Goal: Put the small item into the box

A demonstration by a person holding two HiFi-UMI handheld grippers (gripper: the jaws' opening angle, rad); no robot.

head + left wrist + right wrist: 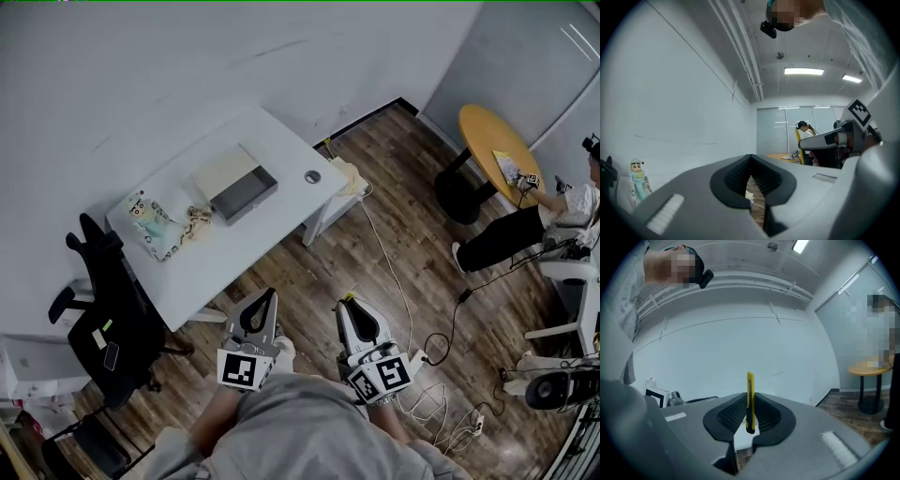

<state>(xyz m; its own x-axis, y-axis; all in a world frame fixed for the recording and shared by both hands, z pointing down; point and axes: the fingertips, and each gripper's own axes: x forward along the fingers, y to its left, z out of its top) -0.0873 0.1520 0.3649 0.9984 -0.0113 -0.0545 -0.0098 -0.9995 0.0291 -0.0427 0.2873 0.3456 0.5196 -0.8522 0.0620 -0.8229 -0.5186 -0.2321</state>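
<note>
A grey open box point(246, 194) with its pale lid point(223, 172) beside it stands on the white table point(272, 150). Left of the box lie a small beige item point(198, 220) and a doll point(150, 223); the doll point(638, 180) also shows in the left gripper view. Both grippers hang over the wooden floor, well short of the table's near edge. My right gripper point(351, 302) point(750, 416) is shut on a yellow utility knife point(750, 397) that stands upright between the jaws. My left gripper point(268, 295) point(751, 174) is shut with nothing in it.
A black office chair point(108, 309) stands at the table's left end. Cables and a power strip point(427, 361) trail across the floor at the right. A person point(553, 211) sits at a round yellow table point(492, 145) at the far right.
</note>
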